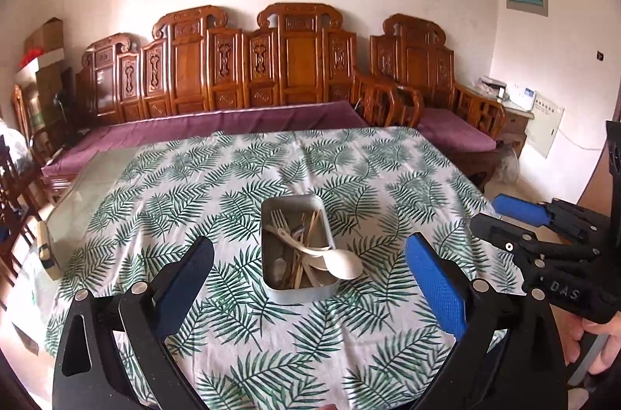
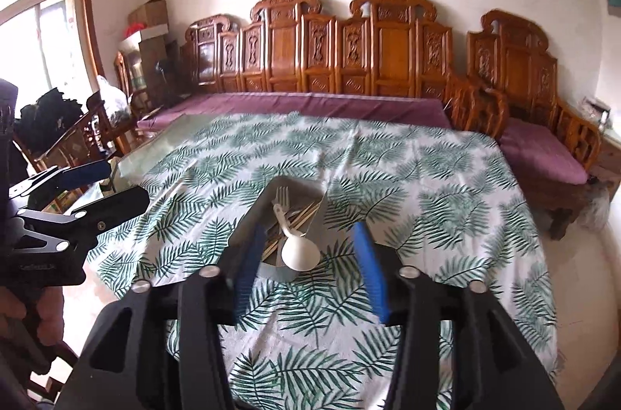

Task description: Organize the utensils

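One metal tray [image 1: 273, 289] sits mid-table [image 1: 155, 185], holding one white spoon [image 1: 343, 268], one white fork [image 1: 280, 223] and a bundle of chopsticks [image 1: 310, 235] too tangled to count. Two tools: left tool [image 1: 308, 268], right tool [image 2: 308, 260].

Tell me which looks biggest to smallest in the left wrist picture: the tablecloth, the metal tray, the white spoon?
1. tablecloth
2. metal tray
3. white spoon, which lies in the tray with its bowl over the rim.

Two wrist views angled down, close above table [image 1: 116, 185], sharing tray [image 1: 271, 212], sofa [image 1: 248, 68]
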A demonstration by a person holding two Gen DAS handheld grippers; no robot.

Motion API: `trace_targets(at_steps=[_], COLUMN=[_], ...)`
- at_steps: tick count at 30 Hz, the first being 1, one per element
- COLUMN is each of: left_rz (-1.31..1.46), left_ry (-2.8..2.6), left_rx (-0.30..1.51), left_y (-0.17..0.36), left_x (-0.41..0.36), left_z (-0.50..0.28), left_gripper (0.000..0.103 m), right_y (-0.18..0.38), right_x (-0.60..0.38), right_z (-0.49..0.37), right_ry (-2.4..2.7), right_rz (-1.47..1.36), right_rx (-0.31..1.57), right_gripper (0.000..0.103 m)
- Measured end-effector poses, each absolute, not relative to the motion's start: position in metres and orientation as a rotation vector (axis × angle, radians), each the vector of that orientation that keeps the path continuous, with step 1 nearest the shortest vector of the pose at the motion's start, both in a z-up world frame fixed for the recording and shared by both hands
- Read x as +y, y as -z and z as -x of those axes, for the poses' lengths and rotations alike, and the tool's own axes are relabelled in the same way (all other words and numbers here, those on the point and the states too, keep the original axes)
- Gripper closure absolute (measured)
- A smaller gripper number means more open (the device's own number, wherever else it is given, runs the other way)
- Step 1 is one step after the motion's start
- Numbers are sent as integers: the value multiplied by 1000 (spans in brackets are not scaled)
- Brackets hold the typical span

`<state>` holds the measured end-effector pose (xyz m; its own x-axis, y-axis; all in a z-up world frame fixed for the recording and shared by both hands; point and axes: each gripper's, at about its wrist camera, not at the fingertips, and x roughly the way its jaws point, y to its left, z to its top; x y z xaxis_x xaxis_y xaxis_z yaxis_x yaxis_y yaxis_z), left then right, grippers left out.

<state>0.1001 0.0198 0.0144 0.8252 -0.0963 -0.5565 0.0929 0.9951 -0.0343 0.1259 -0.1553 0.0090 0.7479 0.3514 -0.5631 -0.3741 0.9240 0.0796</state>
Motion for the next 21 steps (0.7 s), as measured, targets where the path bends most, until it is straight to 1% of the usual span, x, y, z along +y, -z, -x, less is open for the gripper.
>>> trace_targets(at_steps=[2, 3, 4, 7, 8, 21], left_rz=[13, 16, 20, 22, 22, 16], left_ry=[99, 94, 90, 79, 77, 53], left_rx=[575, 566, 559, 549, 548, 538], left_y=[-21, -24, -28, -35, -36, -39], left_x=[18, 17, 17, 17, 17, 21], left_z=[-92, -88, -85, -79, -77, -73], left_gripper=[8, 8, 8, 8, 8, 8], right_y=[-18, -22, -25, -33, -35, -39], right_x=[-161, -164, -166, -174, -176, -181], right_z=[-114, -109, -105, -95, -92, -87], right_ry=[-369, -357, -342, -309, -298, -258], right_rz=[41, 42, 42, 37, 32, 19], right_rx=[572, 556, 542, 510, 504, 487], right_gripper=[24, 21, 14, 4, 3, 3])
